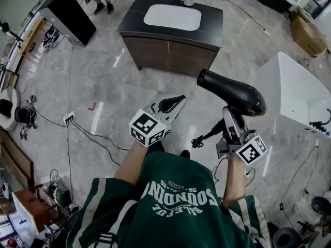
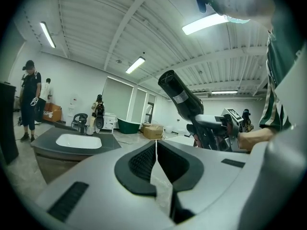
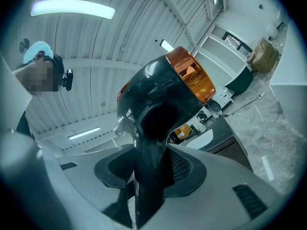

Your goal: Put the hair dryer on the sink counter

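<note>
The black hair dryer (image 1: 232, 93) with an orange rear ring hangs in the air, nozzle toward the sink counter (image 1: 209, 19). My right gripper (image 1: 228, 115) is shut on its handle; in the right gripper view the handle (image 3: 151, 143) fills the gap between the pads. My left gripper (image 1: 173, 104) is shut with nothing in it, to the left of the dryer. In the left gripper view its jaws (image 2: 156, 155) meet, with the dryer (image 2: 180, 97) and the counter (image 2: 108, 142) ahead. The counter has a dark top and a white basin (image 1: 172, 16), several steps away.
A white bathtub (image 1: 300, 94) stands at the right, a cardboard box (image 1: 307, 32) behind it. A black cabinet (image 1: 70, 14) is far left. Cables and a power strip (image 1: 69, 118) lie on the floor at left. A person (image 2: 29, 99) stands beyond the counter.
</note>
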`<action>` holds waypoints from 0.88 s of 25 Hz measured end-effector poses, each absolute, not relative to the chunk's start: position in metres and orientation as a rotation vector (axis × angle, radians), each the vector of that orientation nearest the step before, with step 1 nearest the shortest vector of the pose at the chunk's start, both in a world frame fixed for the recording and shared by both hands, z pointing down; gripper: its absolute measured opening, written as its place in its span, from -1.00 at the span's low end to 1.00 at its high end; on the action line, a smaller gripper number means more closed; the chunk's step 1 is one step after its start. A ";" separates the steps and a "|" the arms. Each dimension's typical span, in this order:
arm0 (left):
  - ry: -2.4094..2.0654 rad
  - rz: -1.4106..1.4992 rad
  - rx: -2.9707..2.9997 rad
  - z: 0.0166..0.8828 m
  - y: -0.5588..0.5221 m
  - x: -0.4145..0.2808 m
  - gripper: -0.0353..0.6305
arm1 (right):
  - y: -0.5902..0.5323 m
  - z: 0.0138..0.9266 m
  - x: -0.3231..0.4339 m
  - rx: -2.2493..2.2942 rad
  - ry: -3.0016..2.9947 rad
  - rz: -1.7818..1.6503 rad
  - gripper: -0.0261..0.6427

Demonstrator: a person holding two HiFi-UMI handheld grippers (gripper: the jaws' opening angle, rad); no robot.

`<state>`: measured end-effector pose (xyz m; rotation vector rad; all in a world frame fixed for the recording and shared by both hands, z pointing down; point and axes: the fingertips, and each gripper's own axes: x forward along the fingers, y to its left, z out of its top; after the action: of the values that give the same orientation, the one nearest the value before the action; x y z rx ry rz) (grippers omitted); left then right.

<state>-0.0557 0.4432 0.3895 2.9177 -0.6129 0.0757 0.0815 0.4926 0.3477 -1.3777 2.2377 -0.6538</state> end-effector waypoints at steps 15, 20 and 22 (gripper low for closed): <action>-0.512 0.053 2.933 0.386 0.312 -0.127 -0.85 | 0.370 0.340 0.000 -1.468 2.205 -0.638 -0.37; -0.493 0.051 2.942 0.385 0.288 -0.153 -0.85 | 0.346 0.341 -0.025 -1.494 2.205 -0.628 -0.37; -0.490 0.051 2.946 0.387 0.279 -0.163 -0.85 | 0.337 0.343 -0.034 -1.511 2.204 -0.624 -0.37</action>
<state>-0.1635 0.2793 0.3870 2.9457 -0.4898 0.0512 -0.0338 0.3370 0.3435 -1.5112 2.2042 -0.6237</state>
